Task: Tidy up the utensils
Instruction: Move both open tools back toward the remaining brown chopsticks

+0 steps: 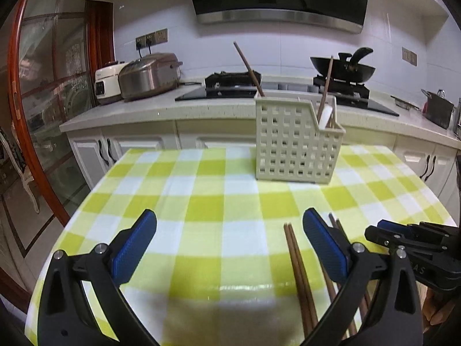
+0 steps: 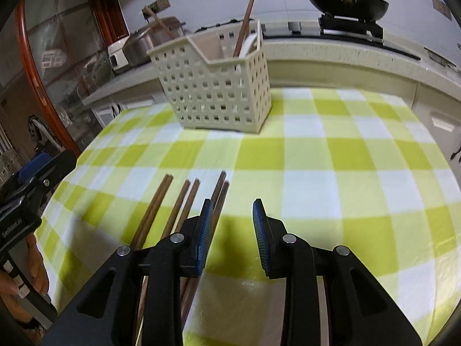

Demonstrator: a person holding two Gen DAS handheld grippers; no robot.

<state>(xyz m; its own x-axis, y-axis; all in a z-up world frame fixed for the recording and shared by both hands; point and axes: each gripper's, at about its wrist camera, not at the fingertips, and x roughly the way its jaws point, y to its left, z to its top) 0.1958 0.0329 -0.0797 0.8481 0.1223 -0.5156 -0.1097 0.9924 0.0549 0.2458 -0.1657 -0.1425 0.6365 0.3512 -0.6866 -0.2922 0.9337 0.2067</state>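
A cream perforated utensil basket (image 1: pixel 294 144) stands on the checked table; it also shows in the right wrist view (image 2: pixel 216 86). It holds two brown chopsticks (image 1: pixel 250 70) and a white spoon (image 1: pixel 327 116). Several brown chopsticks (image 2: pixel 184 201) lie on the cloth near the front edge; they also show in the left wrist view (image 1: pixel 296 268). My left gripper (image 1: pixel 230 239) is open and empty, the chopsticks by its right finger. My right gripper (image 2: pixel 233 227) is open and empty, just right of the chopsticks. The right gripper also shows in the left wrist view (image 1: pixel 403 236).
The table has a green and white checked cloth (image 1: pixel 201 201). Behind it runs a kitchen counter (image 1: pixel 144 112) with rice cookers (image 1: pixel 147 75), a stove and a black wok (image 1: pixel 343 69). A glass door with a red frame (image 1: pixel 34 115) stands at left.
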